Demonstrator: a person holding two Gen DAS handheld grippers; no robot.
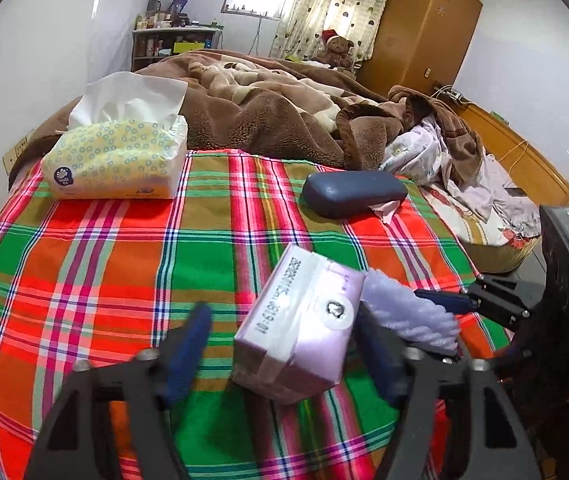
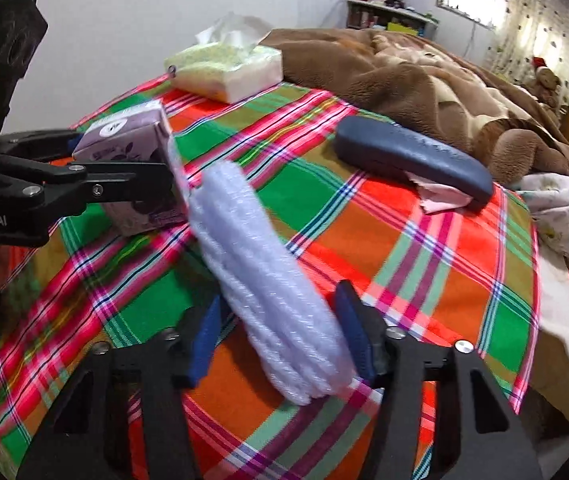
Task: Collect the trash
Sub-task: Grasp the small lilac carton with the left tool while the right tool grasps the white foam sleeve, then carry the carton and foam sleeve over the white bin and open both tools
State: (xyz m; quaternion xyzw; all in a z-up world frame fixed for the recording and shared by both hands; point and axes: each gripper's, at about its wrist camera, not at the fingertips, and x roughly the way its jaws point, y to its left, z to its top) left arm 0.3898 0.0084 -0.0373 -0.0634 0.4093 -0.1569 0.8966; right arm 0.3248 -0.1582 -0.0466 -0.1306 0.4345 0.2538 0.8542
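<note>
Purple carton (image 1: pixel 296 328) (tilted) between left gripper (image 1: pixel 284 340) pads

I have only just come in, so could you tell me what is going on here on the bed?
A person is clearing trash off the plaid sheet with two tools. The left hand-held gripper straddles a small purple carton, and the right hand-held gripper straddles a fuzzy white bundle beside it. Whether either grip has fully closed is unclear. A tissue pack and a dark case lie further back.

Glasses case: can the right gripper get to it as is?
Probably not yet: the right gripper has the white fluffy bundle between its fingers. The path over the plaid sheet to the glasses case looks free.
</note>
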